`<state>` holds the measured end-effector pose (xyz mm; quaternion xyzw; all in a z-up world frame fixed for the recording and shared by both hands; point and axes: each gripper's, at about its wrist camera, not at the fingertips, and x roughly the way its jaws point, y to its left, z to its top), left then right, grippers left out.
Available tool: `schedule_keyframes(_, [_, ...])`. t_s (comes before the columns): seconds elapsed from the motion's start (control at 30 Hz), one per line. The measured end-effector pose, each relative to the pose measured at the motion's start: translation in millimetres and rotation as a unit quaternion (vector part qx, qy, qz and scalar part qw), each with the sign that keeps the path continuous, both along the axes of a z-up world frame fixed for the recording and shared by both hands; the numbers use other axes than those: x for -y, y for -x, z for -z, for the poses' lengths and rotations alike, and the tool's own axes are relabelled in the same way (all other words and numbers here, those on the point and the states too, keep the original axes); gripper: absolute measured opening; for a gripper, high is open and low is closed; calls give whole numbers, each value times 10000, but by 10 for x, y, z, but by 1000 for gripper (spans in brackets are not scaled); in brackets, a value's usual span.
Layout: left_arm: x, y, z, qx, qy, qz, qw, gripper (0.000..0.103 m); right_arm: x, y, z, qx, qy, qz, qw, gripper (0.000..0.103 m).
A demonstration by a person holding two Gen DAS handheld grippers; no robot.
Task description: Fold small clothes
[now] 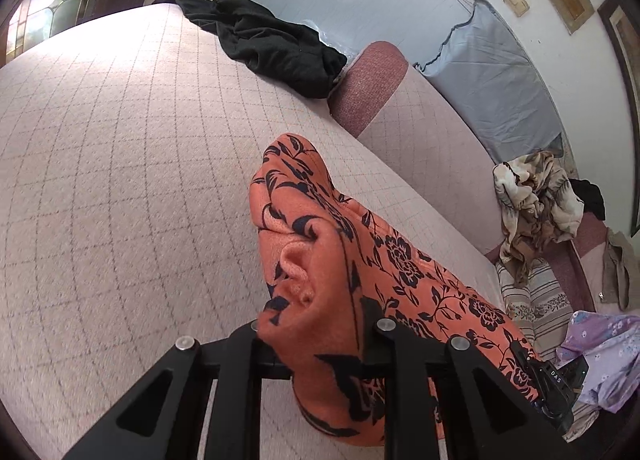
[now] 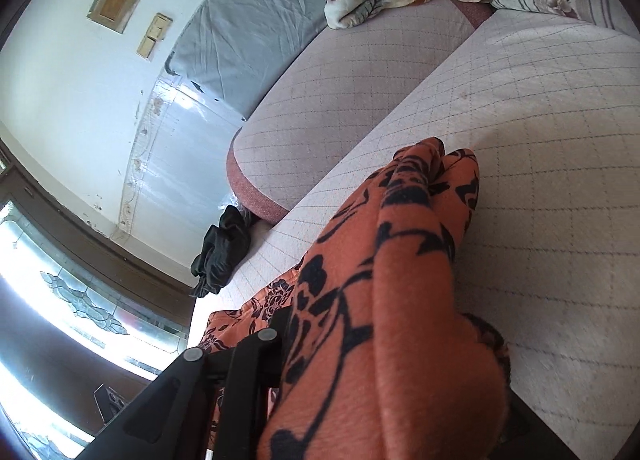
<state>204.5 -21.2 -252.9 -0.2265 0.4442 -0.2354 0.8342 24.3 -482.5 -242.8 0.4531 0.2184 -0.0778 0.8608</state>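
An orange garment with a black flower print [image 1: 320,260] is bunched between the jaws of my left gripper [image 1: 320,344], which is shut on it above the pale checked sofa seat [image 1: 120,180]. The cloth stretches right toward the other gripper [image 1: 556,384]. In the right wrist view the same orange garment [image 2: 380,300] covers most of my right gripper [image 2: 384,360], which is shut on it; its fingertips are hidden under the cloth. The garment hangs stretched between both grippers over the sofa seat [image 2: 540,140].
A black garment [image 1: 264,40] lies at the far end of the seat, also in the right wrist view [image 2: 222,252]. A beige floral blanket [image 1: 536,204] and a lilac cloth [image 1: 600,348] lie to the right. A grey cushion [image 1: 492,76] leans on the wall.
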Motion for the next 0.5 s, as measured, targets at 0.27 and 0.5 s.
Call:
schedule_keyframes(0.27, [-76, 638, 328, -307, -660, 14, 9973, 20, -48, 678, 337, -898, -486, -327, 9942, 22])
schedule_keyframes(0.5, [-190, 491, 477, -758, -533, -227, 9954, 41, 100, 1135, 296, -1523, -727, -346, 9851, 27])
